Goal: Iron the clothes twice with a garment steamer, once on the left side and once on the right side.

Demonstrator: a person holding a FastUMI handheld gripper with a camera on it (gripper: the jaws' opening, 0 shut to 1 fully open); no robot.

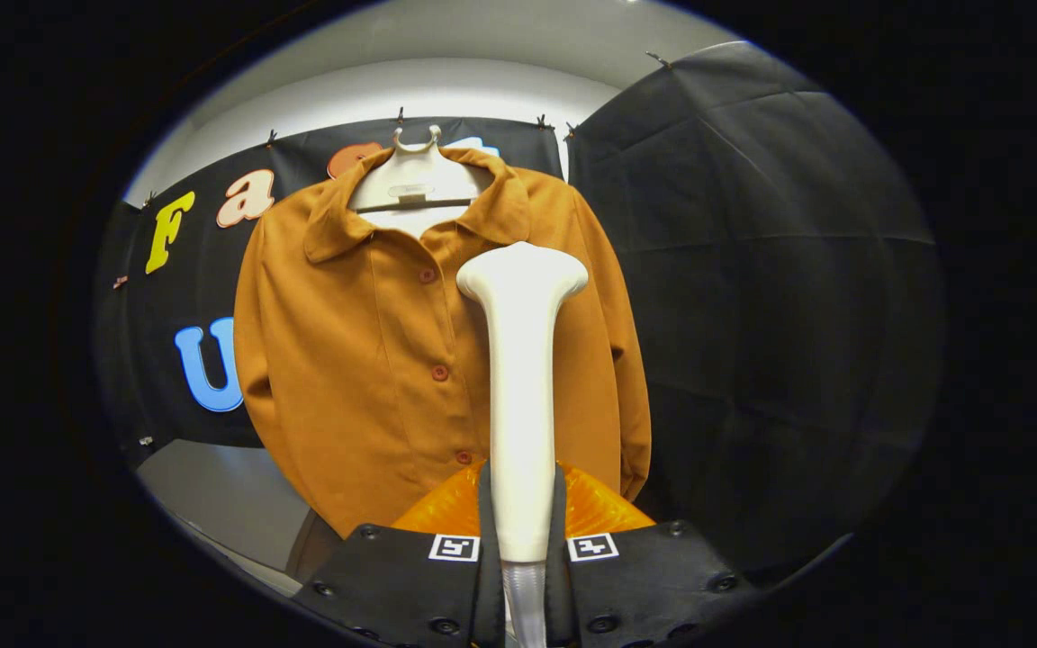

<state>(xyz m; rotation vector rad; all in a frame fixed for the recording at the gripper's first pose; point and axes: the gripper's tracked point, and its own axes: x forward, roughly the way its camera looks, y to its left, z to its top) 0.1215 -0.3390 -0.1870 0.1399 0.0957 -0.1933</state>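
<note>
Gripper [523, 504] jaws clenched on white garment steamer [521, 360], head against hanging orange shirt [365, 360], right of buttons.

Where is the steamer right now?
In the gripper view, the steamer stands upright, clamped between the gripper's two fingers. Its head is in front of the shirt, just beside the button line, below the collar.

Orange button-up shirt [365, 360] hangs on white hanger [415, 180]; white garment steamer [520, 360] upright, head against shirt's front.
</note>
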